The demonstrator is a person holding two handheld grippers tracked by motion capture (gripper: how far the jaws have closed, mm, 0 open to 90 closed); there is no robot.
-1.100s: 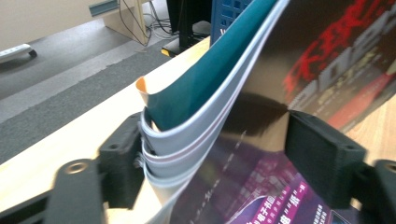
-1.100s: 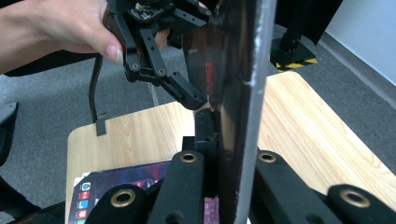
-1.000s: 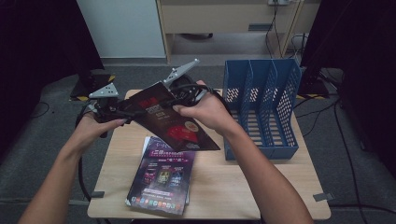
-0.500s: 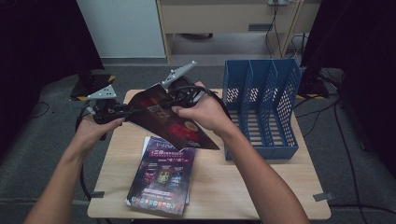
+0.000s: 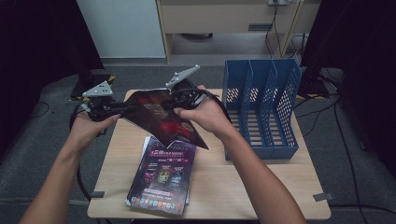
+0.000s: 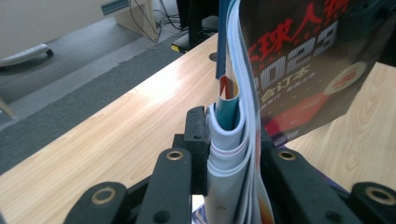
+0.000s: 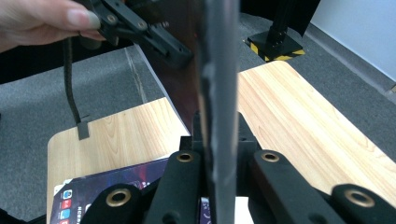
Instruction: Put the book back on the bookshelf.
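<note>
Magazine (image 5: 161, 116) is up off the table (image 5: 261, 186) now, pinched at both ends: my left gripper (image 5: 125, 108) has just been closing and is clamped on its edge, my right gripper (image 5: 176, 103) clenched on the other side. So pickup looks done to me. What's left, I reckon, is dropping it into the blue file rack (image 5: 261, 107), and a second magazine (image 5: 163, 175) sits on the table.

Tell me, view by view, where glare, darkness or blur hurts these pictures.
High view: both side edges fall into deep darkness, while the table is evenly lit. Left gripper view: a sheen lies on the tabletop; the magazine clamped in the left gripper has readable print. Right gripper view: the magazine's edge in the right gripper is a soft blur, too close to focus.
</note>
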